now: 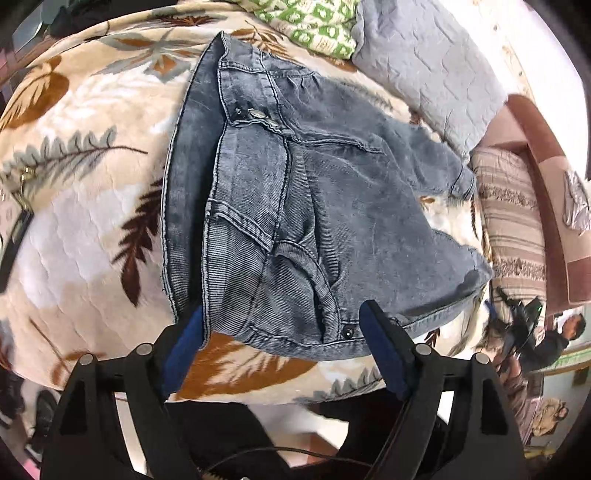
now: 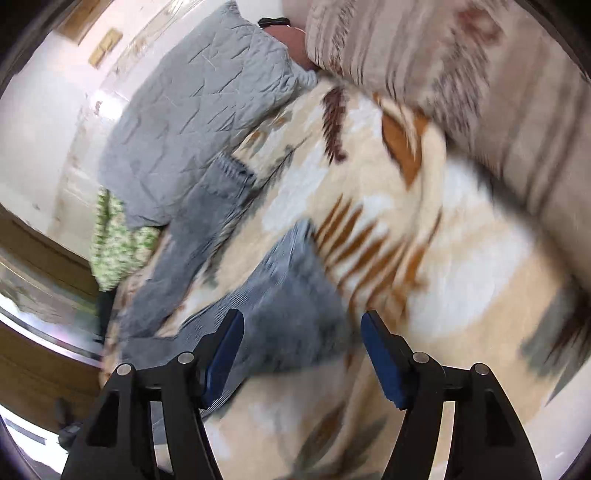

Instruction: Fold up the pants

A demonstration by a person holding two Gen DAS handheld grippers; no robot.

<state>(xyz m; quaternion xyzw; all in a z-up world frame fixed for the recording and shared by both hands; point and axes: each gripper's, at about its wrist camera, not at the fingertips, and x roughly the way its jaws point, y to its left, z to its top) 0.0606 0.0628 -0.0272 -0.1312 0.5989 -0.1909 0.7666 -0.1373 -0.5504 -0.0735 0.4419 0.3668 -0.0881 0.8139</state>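
Grey-blue jeans (image 1: 314,192) lie on a leaf-patterned blanket (image 1: 74,229), with the waistband and buttons toward the near and left side in the left wrist view. My left gripper (image 1: 282,314) hovers open over the near edge of the jeans, and its blue pads (image 1: 184,350) stand wide apart with no cloth pinched. In the blurred right wrist view, a jeans leg (image 2: 291,291) runs beneath my right gripper (image 2: 303,317), which is open. Its left pad (image 2: 225,350) is over the denim and its right pad is over the blanket (image 2: 443,295). A second leg (image 2: 199,229) stretches away to the left.
A grey quilted pillow (image 1: 424,66) (image 2: 192,110) and a green patterned cloth (image 1: 321,26) (image 2: 118,243) lie beyond the jeans. A striped beige pillow (image 1: 513,221) (image 2: 480,74) lies at the bed's side. A person (image 1: 554,339) is at the far right edge.
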